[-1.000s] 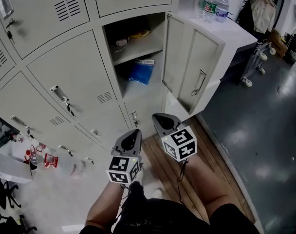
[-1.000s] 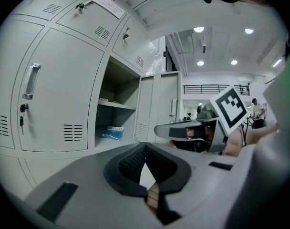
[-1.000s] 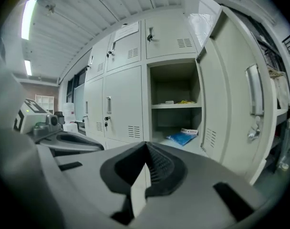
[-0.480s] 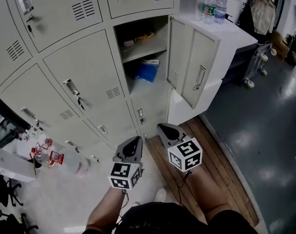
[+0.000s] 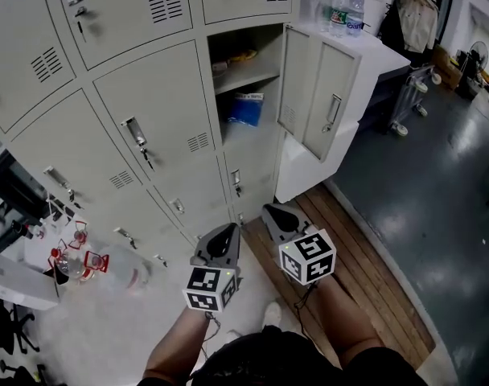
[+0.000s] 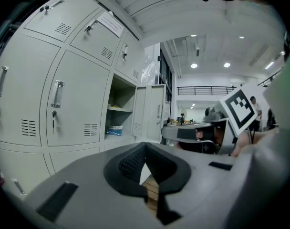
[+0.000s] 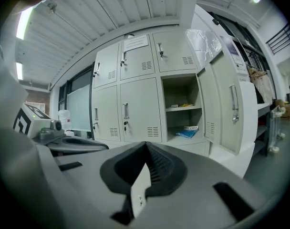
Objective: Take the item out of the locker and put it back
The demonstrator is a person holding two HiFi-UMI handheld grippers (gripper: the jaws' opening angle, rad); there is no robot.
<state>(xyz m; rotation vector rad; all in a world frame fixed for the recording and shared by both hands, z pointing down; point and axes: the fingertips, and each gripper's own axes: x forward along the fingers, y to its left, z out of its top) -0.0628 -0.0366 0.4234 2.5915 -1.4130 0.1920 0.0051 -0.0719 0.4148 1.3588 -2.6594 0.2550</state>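
The blue packet (image 5: pixel 244 108) lay on the lower level inside the locker (image 5: pixel 249 132) (its door (image 5: pixel 321 95) swung wide). Left gripper (image 5: pixel 226 233) and right gripper (image 5: pixel 274 214) hung well short of the locker, jaws pressed together, empty.

Inside open locker (image 5: pixel 256 139), far centre: blue packet (image 5: pixel 244 108) flat on lower compartment floor, yellowish item (image 5: pixel 243 55) on shelf (image 5: pixel 252 77) above. Far right: white table (image 5: pixel 383 51) bearing upright bottles (image 5: pixel 339 10).

Workplace locker area: grey metal lockers (image 5: pixel 148 95), glossy dark floor (image 5: pixel 437 191).
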